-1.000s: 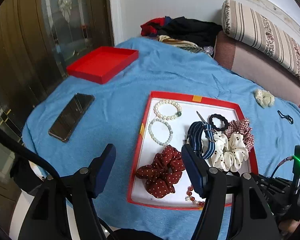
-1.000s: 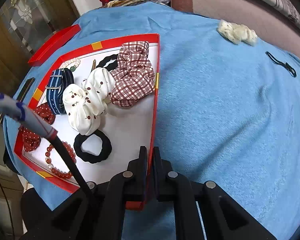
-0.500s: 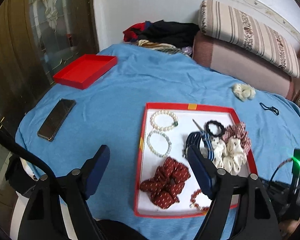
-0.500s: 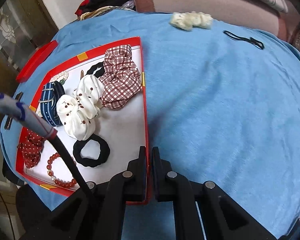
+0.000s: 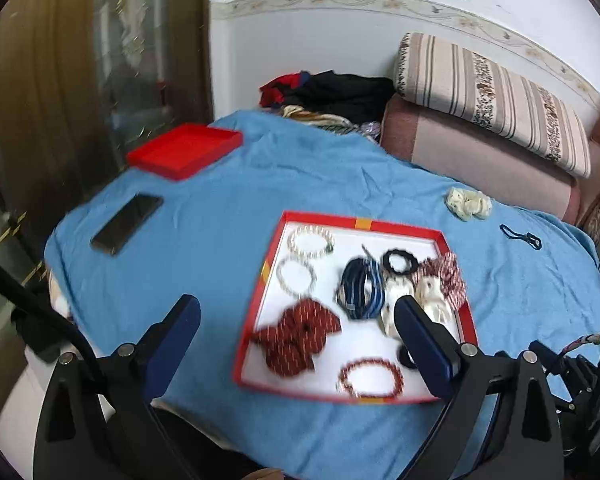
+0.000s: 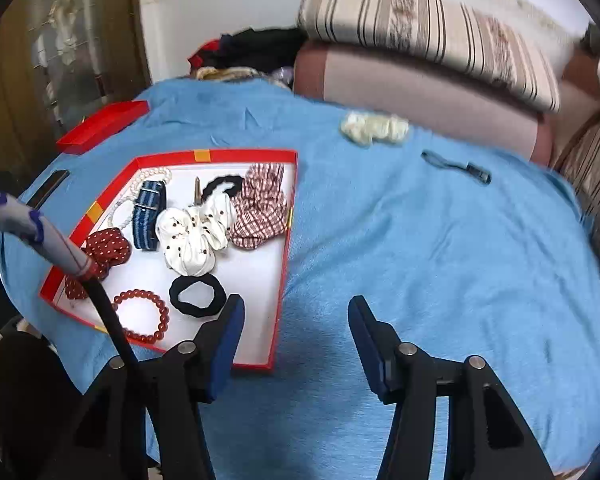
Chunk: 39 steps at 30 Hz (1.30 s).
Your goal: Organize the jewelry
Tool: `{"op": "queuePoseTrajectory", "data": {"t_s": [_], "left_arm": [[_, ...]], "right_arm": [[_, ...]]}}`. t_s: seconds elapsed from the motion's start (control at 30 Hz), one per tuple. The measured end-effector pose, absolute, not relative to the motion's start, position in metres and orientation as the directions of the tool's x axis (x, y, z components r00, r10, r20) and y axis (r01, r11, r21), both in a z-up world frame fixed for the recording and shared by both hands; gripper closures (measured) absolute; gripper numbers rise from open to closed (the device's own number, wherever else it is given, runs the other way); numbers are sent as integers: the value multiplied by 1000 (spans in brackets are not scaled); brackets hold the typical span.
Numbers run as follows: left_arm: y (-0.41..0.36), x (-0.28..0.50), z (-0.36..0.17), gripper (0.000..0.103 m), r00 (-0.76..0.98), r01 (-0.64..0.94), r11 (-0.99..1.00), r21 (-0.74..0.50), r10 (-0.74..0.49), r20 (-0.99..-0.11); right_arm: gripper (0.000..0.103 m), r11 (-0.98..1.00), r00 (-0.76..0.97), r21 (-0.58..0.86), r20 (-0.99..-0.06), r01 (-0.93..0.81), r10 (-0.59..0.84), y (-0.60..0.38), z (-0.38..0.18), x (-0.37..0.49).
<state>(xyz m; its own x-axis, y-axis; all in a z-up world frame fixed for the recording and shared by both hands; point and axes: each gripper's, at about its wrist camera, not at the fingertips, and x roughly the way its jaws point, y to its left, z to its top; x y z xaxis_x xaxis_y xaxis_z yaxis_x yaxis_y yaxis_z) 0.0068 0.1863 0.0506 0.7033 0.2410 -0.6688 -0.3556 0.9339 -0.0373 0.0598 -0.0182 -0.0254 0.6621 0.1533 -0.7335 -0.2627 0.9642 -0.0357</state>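
— Left view?

— My left claw [image 5: 296, 320] is spreading wide, nothing in it, over the near-left side of the tray [image 5: 356, 221] on the blue bed. That view is blurred; diving now could snag the red scrunchie [image 5: 296, 336].

— Right view?

— My right claw [image 6: 296, 322] is opening, empty, beside the tray's right rim. It could clip the rim and scatter the bead bracelet [image 6: 142, 316].

Soft, even indoor light, both views smeared by motion

Fisheye bending curves the wall [image 5: 340, 40] and striped cushion [image 6: 428, 32] toward dark rounded corners. The red tray [image 5: 356, 222] and its contents blur in the left wrist view; the upper right of the right wrist view smears. Shadows are faint, glare absent.
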Motion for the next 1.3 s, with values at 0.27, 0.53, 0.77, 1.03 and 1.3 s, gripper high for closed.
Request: {"op": "queuePoseTrajectory", "data": {"t_s": [0.27, 0.53, 0.77, 1.03, 1.3], "left_arm": [[170, -17, 36, 4, 661, -394, 919, 12, 292, -691], [164, -20, 26, 4, 642, -374, 927, 30, 282, -713], [167, -25, 15, 4, 621, -363, 930, 53, 283, -731], [172, -30, 12, 4, 623, -361, 932, 32, 267, -736], [168, -31, 11, 4, 615, -355, 934, 41, 267, -742]], "right_arm": [[39, 956, 671, -64, -726, -285, 151, -19, -32, 43], [32, 954, 711, -105, -691, -281, 133, -11, -24, 29], [32, 943, 706, -134, -697, -303, 128, 3, -29, 24], [29, 938, 715, -163, -690, -306, 113, 15, -27, 16], [27, 943, 719, -163, -687, -290, 102, 15, -25, 14]]}}
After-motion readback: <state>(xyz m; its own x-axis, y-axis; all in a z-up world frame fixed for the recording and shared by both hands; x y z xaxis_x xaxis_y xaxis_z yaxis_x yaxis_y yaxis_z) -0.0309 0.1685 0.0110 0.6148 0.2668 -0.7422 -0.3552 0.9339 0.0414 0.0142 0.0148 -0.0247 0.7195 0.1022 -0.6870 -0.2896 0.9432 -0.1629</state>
